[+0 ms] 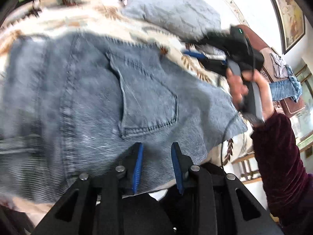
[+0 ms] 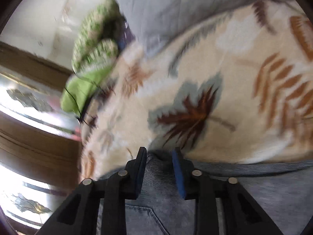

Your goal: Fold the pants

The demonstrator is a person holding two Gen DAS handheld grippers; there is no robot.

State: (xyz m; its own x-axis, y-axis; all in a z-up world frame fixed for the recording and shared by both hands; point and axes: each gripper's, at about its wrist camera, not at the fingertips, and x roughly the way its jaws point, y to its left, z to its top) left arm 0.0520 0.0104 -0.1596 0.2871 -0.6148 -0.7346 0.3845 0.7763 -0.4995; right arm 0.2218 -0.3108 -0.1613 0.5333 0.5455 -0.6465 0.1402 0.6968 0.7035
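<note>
Light blue jeans (image 1: 88,101) lie on a cream leaf-patterned blanket (image 1: 78,19), back pocket facing up. My left gripper (image 1: 157,148) is open, its blue-padded fingers just over the near edge of the jeans, with denim showing between them. In the right wrist view the jeans (image 2: 160,186) fill the bottom of the frame. My right gripper (image 2: 159,153) is open over their edge, with a fold of denim between the fingers. The right gripper also shows in the left wrist view (image 1: 197,55), held by a hand past the jeans' far right side.
A grey-blue pillow (image 1: 172,7) lies at the back of the bed. A green knitted item (image 2: 92,45) sits at the bed's far edge. More denim (image 1: 285,88) hangs over a brown piece of furniture at right. The blanket (image 2: 225,78) stretches ahead of the right gripper.
</note>
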